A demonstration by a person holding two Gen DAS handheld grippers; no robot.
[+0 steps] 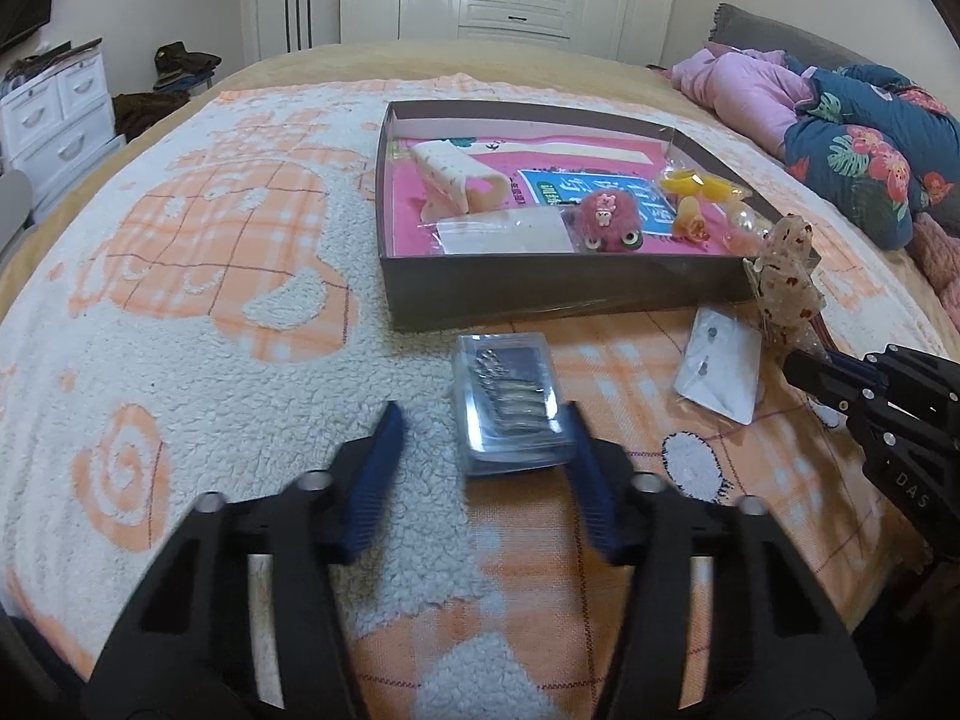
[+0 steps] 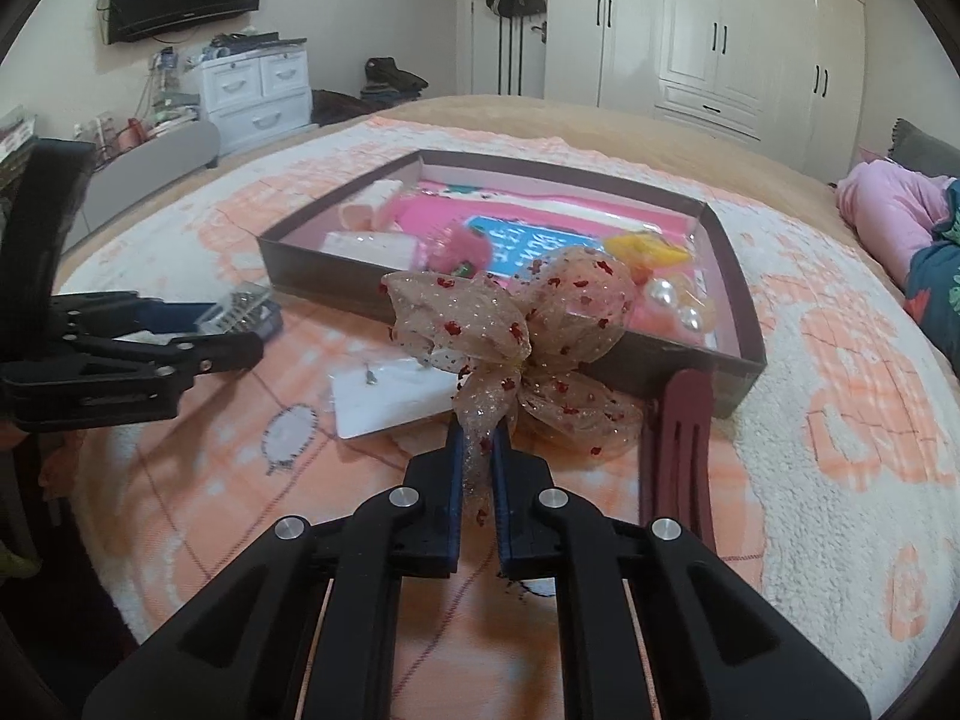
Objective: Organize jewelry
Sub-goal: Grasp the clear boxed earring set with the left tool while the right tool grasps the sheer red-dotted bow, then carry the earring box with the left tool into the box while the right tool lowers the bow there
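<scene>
A clear plastic case of small metal pieces lies on the blanket between my left gripper's blue fingers. The right finger touches its side and the left finger stands apart from it, so the gripper is open. My right gripper is shut on the tail of a beige tulle bow with red dots, held just in front of the dark shallow box. The left wrist view shows the bow at the box's near right corner.
The box holds a cream hair claw, a pink fluffy piece, yellow clips and pearls. A white earring card and a dark red hair clip lie on the blanket. Folded bedding lies at the right.
</scene>
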